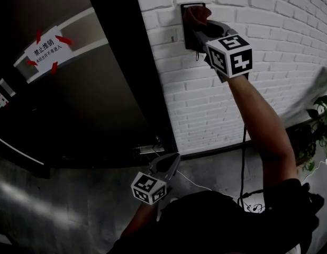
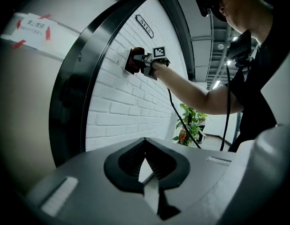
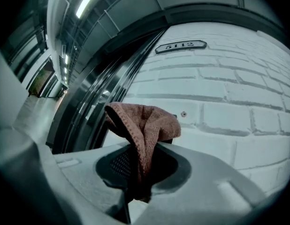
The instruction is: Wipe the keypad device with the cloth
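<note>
Left gripper (image 1: 169, 165), jaws together; right gripper (image 1: 200, 33) clamped on cloth (image 3: 145, 123), keypad device (image 1: 184, 38) mostly hidden

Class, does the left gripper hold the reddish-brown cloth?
No, the left gripper is shut on nothing; the right gripper grips the reddish-brown knitted cloth.

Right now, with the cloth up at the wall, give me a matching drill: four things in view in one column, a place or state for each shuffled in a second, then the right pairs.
1. cloth
2. left gripper
3. keypad device
4. paper sign

A. taped to the dark door
B. jaws together, nothing between them, held low
C. pinched in the right gripper
D. mounted on the white brick wall

Pairs: 1-C, 2-B, 3-D, 4-A
</note>
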`<state>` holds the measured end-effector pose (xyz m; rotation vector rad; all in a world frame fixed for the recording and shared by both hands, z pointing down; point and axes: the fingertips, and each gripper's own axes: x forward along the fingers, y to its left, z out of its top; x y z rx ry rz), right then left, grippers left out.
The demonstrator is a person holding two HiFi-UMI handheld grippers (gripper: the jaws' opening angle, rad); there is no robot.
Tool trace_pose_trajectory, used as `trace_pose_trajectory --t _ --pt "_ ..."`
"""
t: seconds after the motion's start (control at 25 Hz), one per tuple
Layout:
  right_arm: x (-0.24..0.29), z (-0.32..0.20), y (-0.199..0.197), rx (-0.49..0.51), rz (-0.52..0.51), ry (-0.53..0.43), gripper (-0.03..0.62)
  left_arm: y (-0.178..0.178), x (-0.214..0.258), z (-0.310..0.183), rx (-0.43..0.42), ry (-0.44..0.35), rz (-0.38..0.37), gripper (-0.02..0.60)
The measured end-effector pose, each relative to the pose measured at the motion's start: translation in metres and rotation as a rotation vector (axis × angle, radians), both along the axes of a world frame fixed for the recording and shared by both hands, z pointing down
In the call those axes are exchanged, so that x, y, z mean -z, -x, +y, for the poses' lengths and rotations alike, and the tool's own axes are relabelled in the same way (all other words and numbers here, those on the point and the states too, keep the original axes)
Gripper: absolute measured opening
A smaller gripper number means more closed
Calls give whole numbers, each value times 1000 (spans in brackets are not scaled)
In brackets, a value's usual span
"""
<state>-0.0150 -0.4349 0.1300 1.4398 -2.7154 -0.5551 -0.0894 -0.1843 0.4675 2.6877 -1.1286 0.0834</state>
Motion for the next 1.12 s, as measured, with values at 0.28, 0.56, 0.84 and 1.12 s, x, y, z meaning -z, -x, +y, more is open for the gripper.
trace_pose_trajectory --t 0.28,0.56,0.84,1.12 --pt "-26 0 0 -5 15 31 58 0 0 1 -2 0 -1 17" --pt "-46 -1 -1 -12 34 49 58 0 0 2 -2 -1 -1 17" --pt "-62 -1 -1 -16 42 75 58 0 1 4 -4 -1 -1 17" --pt "-74 -1 -1 -19 44 95 58 1 1 7 -5 0 -2 17"
